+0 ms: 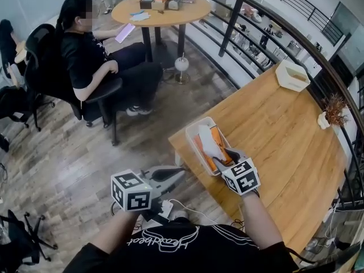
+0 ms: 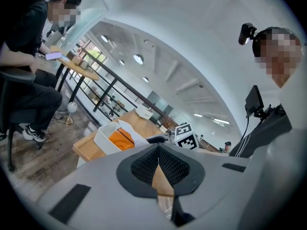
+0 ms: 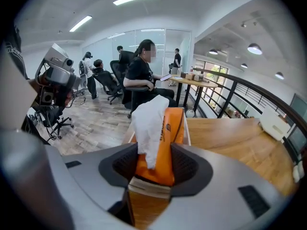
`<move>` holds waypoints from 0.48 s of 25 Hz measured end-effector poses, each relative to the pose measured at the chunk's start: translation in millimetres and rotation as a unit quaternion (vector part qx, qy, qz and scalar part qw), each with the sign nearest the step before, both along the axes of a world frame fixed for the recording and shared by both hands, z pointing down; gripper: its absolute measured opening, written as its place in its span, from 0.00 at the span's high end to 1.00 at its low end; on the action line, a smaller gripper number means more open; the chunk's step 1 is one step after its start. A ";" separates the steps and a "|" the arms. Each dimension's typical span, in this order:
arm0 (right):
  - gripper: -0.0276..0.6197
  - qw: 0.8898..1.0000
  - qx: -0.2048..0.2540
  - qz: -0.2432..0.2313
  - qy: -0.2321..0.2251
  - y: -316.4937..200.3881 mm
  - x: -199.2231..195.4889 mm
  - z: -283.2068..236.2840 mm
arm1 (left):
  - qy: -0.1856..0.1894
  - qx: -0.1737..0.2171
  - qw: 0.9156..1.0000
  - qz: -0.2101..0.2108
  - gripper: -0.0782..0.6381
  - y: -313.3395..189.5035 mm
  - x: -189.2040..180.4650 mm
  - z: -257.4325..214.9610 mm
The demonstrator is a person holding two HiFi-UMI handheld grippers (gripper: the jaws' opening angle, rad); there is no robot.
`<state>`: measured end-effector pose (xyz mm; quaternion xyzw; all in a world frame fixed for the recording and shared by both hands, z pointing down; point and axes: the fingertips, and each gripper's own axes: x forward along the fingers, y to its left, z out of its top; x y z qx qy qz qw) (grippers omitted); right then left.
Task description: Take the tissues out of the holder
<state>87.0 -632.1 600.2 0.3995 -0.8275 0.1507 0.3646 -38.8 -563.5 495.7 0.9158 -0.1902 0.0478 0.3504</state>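
A white holder (image 1: 191, 139) stands at the near left corner of the wooden table (image 1: 284, 135). In it stands an orange tissue pack (image 1: 218, 136) with a white tissue (image 1: 208, 144) sticking out of its top. My right gripper (image 1: 225, 156) reaches into the holder. In the right gripper view its pads (image 3: 189, 164) press on both sides of the orange pack (image 3: 170, 143), and the tissue (image 3: 149, 123) hangs down between them. My left gripper (image 1: 173, 177) hovers over the floor left of the table, jaws together and holding nothing. It looks towards the holder (image 2: 105, 140).
A person (image 1: 85, 56) sits in an office chair at the far left, near a round table (image 1: 162, 10). A white box (image 1: 292, 74) and a small vase of dried flowers (image 1: 330, 112) stand at the table's far edge by the railing. A power strip (image 1: 165, 209) lies on the floor.
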 end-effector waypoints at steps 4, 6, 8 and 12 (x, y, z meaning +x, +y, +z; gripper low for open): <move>0.66 1.000 0.028 0.007 -0.005 -1.0 6.1 -16.1 | 0.004 0.010 1.000 0.001 0.87 6.6 -2.0 -3.8; 0.66 0.999 0.040 0.011 -0.014 1.3 6.6 -26.2 | 0.006 0.011 1.000 -0.002 0.87 9.5 -3.4 -5.3; 0.66 0.998 0.053 0.013 -0.025 5.8 5.1 -39.8 | 0.009 0.013 1.000 -0.007 0.87 12.7 -6.4 -10.1; 0.66 0.995 0.089 0.012 -0.034 23.2 1.3 -71.8 | 0.016 0.026 0.999 -0.025 0.87 20.7 -14.1 -23.8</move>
